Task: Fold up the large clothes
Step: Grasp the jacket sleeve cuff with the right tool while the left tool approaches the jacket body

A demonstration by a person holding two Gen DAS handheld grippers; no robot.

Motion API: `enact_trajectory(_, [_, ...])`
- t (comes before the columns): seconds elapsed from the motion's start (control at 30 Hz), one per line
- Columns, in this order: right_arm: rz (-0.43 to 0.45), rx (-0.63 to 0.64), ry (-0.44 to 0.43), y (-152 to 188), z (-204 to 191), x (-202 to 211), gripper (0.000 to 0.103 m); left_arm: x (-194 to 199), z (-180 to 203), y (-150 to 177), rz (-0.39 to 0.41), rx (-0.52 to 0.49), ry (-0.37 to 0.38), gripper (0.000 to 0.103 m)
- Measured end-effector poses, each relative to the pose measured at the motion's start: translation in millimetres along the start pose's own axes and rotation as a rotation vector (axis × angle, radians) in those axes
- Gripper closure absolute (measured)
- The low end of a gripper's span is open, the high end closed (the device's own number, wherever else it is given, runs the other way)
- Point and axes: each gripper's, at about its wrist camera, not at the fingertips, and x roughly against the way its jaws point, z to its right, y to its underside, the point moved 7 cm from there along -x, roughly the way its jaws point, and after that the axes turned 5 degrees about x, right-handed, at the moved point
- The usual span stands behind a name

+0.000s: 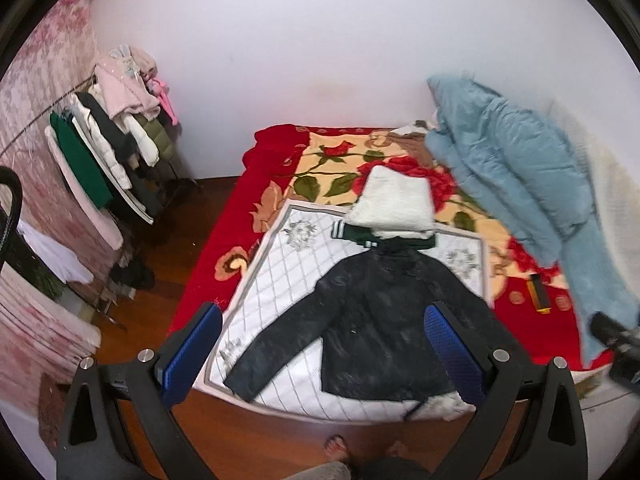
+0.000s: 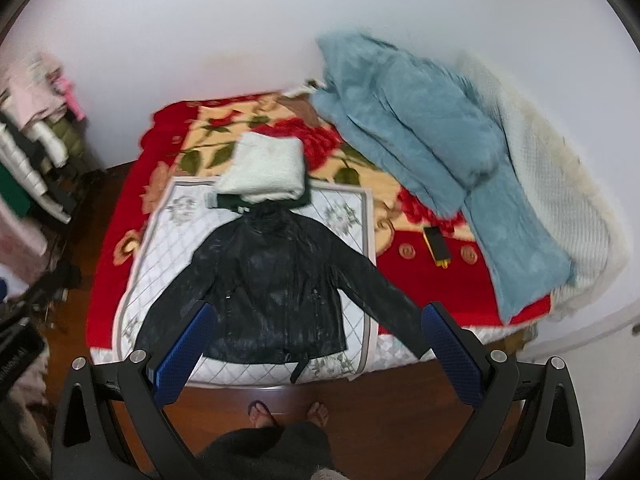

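A black jacket lies flat on a white quilted mat at the foot of the bed, collar away from me, both sleeves spread outward. My left gripper hangs open above it, high over the bed edge, nothing between its blue pads. My right gripper is likewise open and empty above the jacket's hem, with blue pads wide apart. A folded white knit sits on a folded green garment just beyond the collar.
A blue quilt is heaped at the bed's right on the red floral blanket. A yellow-black device lies on the blanket. A clothes rack stands left. A person's feet stand on the wooden floor.
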Motion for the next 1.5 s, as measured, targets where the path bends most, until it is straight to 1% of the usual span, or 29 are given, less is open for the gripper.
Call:
enact_trajectory(0.07, [-0.056, -0.101, -0.006, 4.4, 21.3, -48.5, 0.000, -32.8, -4.6, 5.4, -0.007, -0.003, -0.027, 0.000])
enact_trajectory(0.13, [-0.102, -0.213, -0.008, 14.0, 48.4, -96.4, 0.014, -71.1, 2.3, 10.7, -0.025, -0.022, -0.071, 0.000])
enact_trajectory(0.17, [-0.122, -0.243, -0.007, 21.3, 58.8, -112.4, 0.028, -97.3, 9.2, 15.9, -0.055, -0.036, -0.109, 0.000])
enact_trajectory(0.2, [-0.157, -0.284, -0.012, 29.9, 72.8, -139.4, 0.034, -114.3, 12.5, 21.4, -0.081, -0.039, -0.127, 0.000])
enact_trajectory(0.33, [-0.272, -0.457, -0.041, 77.4, 129.8, -244.1, 0.034, -180.9, 34.3, 49.7, -0.175, -0.037, -0.166, 0.000])
enact_trajectory(0.4, [-0.315, -0.567, -0.095, 104.7, 157.0, -301.1, 0.034, -214.4, 49.8, 66.2, -0.219, -0.049, -0.195, 0.000])
enact_trajectory(0.43, [-0.338, -0.604, -0.105, 116.8, 167.3, -322.4, 0.034, -226.5, 54.2, 74.6, -0.240, -0.057, -0.204, 0.000])
enact_trajectory(0.47, [-0.360, -0.665, -0.137, 133.7, 179.7, -351.9, 0.034, -243.1, 62.5, 85.8, -0.280, -0.058, -0.205, 0.000])
enact_trajectory(0.57, [-0.350, -0.808, -0.212, 174.1, 207.9, -426.6, 0.034, -286.5, 85.5, 116.1, -0.384, -0.016, -0.170, 0.000])
enact_trajectory(0.63, [-0.357, -0.887, -0.215, 199.3, 223.4, -468.0, 0.034, -310.6, 99.1, 136.0, -0.436, -0.024, -0.171, 0.000])
enact_trajectory(0.73, [-0.360, -1.061, -0.236, 238.7, 240.4, -528.6, 0.034, -353.4, 127.2, 167.7, -0.489, -0.084, -0.180, 0.000])
enact_trajectory(0.8, [-0.392, -1.157, -0.215, 266.5, 249.5, -563.9, 0.034, -376.7, 144.7, 186.2, -0.523, -0.123, -0.176, 0.000])
enact_trajectory(0.83, [-0.419, -1.234, -0.217, 287.4, 253.3, -587.4, 0.034, -388.4, 153.8, 195.5, -0.537, -0.141, -0.170, 0.000])
enact_trajectory(0.87, [-0.421, -1.296, -0.231, 300.7, 255.4, -601.9, 0.034, -398.8, 161.5, 200.2, -0.544, -0.156, -0.164, 0.000])
enact_trajectory(0.9, [-0.414, -1.341, -0.239, 307.8, 257.3, -611.6, 0.034, -409.0, 171.0, 206.4, -0.547, -0.177, -0.150, 0.000])
enact_trajectory(0.93, [-0.383, -1.402, -0.257, 315.4, 260.9, -621.6, 0.033, -417.7, 179.4, 210.6, -0.547, -0.204, -0.139, 0.000])
enact_trajectory(0.97, [-0.320, -1.466, -0.288, 320.9, 266.0, -631.5, 0.035, -425.4, 186.7, 212.6, -0.543, -0.224, -0.135, 0.000])
enact_trajectory(1.0, [-0.290, -1.491, -0.298, 322.3, 269.1, -634.8, 0.050, -431.1, 192.3, 215.0, -0.542, -0.240, -0.130, 0.000])
enact_trajectory(1.03, [-0.207, -1.522, -0.281, 321.8, 278.3, -635.4, 0.057, -435.6, 197.8, 217.4, -0.543, -0.251, -0.122, 0.000])
enact_trajectory(1.07, [-0.177, -1.528, -0.264, 320.3, 281.9, -632.2, 0.074, -439.5, 203.0, 218.9, -0.543, -0.256, -0.112, 0.000])
enact_trajectory(1.1, [-0.136, -1.524, -0.229, 317.9, 288.8, -628.0, 0.085, -443.3, 208.5, 220.6, -0.541, -0.262, -0.103, 0.000])
enact_trajectory(1.13, [-0.089, -1.514, -0.210, 314.1, 294.6, -622.6, 0.087, -446.1, 212.5, 221.3, -0.541, -0.267, -0.100, 0.000])
enact_trajectory(1.23, [-0.033, -1.460, -0.202, 294.4, 296.5, -612.4, 0.089, -453.0, 221.0, 223.4, -0.543, -0.264, -0.090, 0.000])
enact_trajectory(1.3, [-0.048, -1.442, -0.228, 287.1, 298.5, -625.0, 0.083, -455.9, 225.8, 222.1, -0.544, -0.258, -0.082, 0.000])
enact_trajectory(1.33, [-0.063, -1.445, -0.232, 289.6, 300.7, -632.6, 0.077, -457.8, 228.7, 221.2, -0.540, -0.258, -0.083, 0.000])
enact_trajectory(1.37, [-0.060, -1.466, -0.268, 290.7, 302.4, -648.0, 0.067, -460.2, 232.4, 219.4, -0.535, -0.261, -0.084, 0.000])
enact_trajectory(1.4, [-0.042, -1.484, -0.288, 292.1, 303.1, -651.7, 0.064, -461.6, 234.4, 218.3, -0.533, -0.263, -0.083, 0.000])
enact_trajectory(1.47, [-0.003, -1.527, -0.290, 289.7, 304.7, -653.9, 0.062, -466.4, 241.5, 213.8, -0.521, -0.264, -0.081, 0.000])
enact_trajectory(1.5, [0.011, -1.537, -0.268, 286.0, 307.1, -649.5, 0.074, -468.6, 243.2, 211.2, -0.514, -0.266, -0.079, 0.000])
